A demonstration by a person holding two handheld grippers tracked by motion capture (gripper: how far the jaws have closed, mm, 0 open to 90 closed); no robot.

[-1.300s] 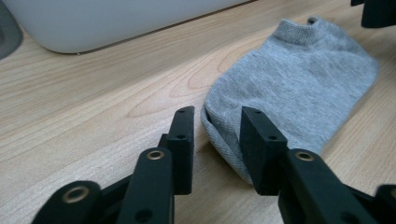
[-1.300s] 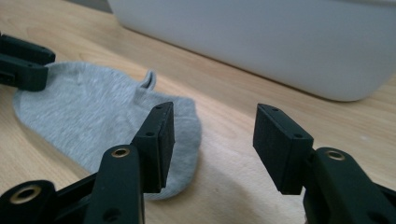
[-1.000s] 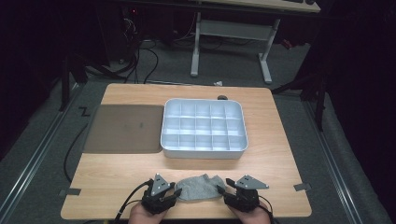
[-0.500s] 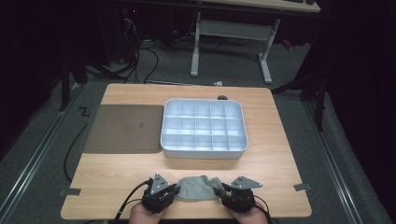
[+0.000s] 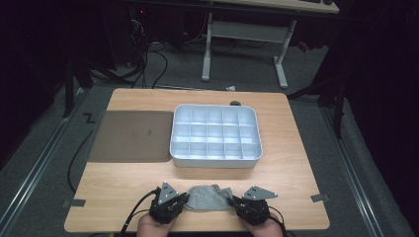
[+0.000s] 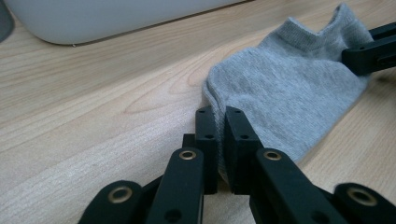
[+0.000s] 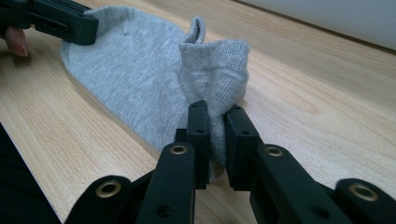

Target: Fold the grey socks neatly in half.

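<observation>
Both hands came in low at the near edge of the table, knuckles just over the rim, each holding a gripper laid nearly flat and angled inward toward the other. The left gripper sat at the left end of a grey sock; its jaws had just been closing, and in the left gripper view they were clamped on the rounded toe end, fabric pinched thin between the pads. The right gripper sat at the sock's other end; its jaws had likewise just been closing, and in the right gripper view they were clenched on a bunched fold of the cuff, which stood up in a small peak above the jaws. The sock lay flat on the wood between the two grippers, near the front edge, roughly centred across the table. Cables trailed back from each gripper toward the person. Beyond the sock, well apart from it, stood a white tray divided into many small compartments, all bare as far as could be seen. Just left of the tray, touching or nearly touching its side, lay a dark mat. Nothing stood between the grippers and the tray. A small dark object sat at the far edge, too small to identify.
</observation>
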